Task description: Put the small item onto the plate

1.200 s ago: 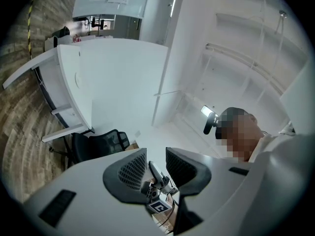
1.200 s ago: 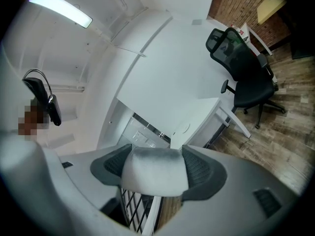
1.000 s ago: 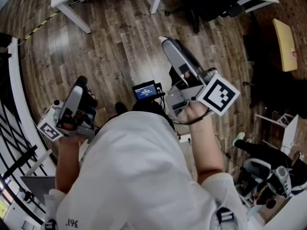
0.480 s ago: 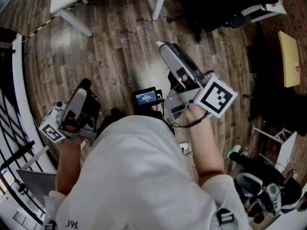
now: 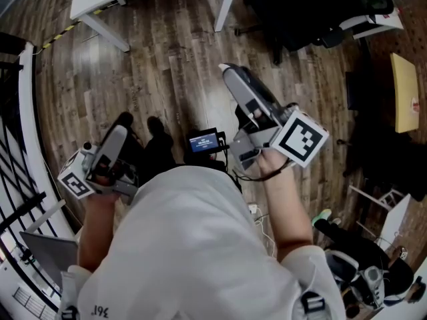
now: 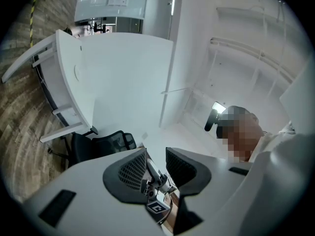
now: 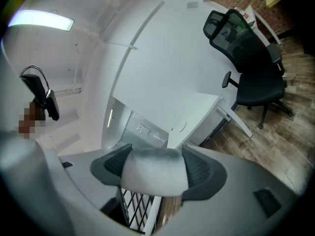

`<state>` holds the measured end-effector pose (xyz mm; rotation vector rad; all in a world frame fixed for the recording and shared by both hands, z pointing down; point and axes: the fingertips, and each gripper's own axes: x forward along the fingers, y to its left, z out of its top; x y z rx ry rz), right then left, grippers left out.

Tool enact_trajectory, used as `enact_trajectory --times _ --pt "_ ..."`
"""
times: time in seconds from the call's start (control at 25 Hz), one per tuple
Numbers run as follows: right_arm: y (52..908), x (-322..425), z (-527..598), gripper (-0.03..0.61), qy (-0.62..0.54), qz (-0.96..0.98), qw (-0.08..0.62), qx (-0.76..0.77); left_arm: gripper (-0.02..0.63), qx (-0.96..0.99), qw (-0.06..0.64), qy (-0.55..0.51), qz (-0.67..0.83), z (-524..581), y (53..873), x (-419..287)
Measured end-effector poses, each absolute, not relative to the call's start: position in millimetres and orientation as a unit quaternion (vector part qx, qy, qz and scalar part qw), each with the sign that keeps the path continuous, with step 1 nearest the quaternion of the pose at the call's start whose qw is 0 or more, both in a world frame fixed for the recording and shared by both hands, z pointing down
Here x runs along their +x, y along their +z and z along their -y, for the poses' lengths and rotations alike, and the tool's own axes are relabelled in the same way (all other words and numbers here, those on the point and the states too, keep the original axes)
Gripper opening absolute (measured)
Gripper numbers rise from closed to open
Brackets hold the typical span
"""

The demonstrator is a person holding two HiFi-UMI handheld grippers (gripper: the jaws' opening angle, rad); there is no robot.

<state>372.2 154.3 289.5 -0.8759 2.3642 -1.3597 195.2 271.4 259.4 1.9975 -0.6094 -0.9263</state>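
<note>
Small item (image 7: 154,175), pale and soft, sits clamped in the right claw (image 5: 228,72) at 1 o'clock, likely for carrying. Left claw (image 6: 156,162) gapes empty.

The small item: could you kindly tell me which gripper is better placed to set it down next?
Right. The right gripper is shut on the small pale item, while the left gripper has its jaws apart and holds nothing.

Left tool (image 6: 156,162) spread, right tool (image 7: 153,173) clamped
</note>
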Motion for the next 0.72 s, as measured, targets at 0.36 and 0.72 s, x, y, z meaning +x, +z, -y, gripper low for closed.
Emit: enact_trajectory --times 0.36,0.72 --pt "291 336 -115 0.314 -0.465 -0.817 0.138 -0.311 0.118 0.797 0.419 -0.369 0.230 -226 270 159" --pt "284 251 -42 0.314 -0.463 -0.814 0.138 -0.321 0.118 0.798 0.416 -0.377 0.220 -145 259 69"
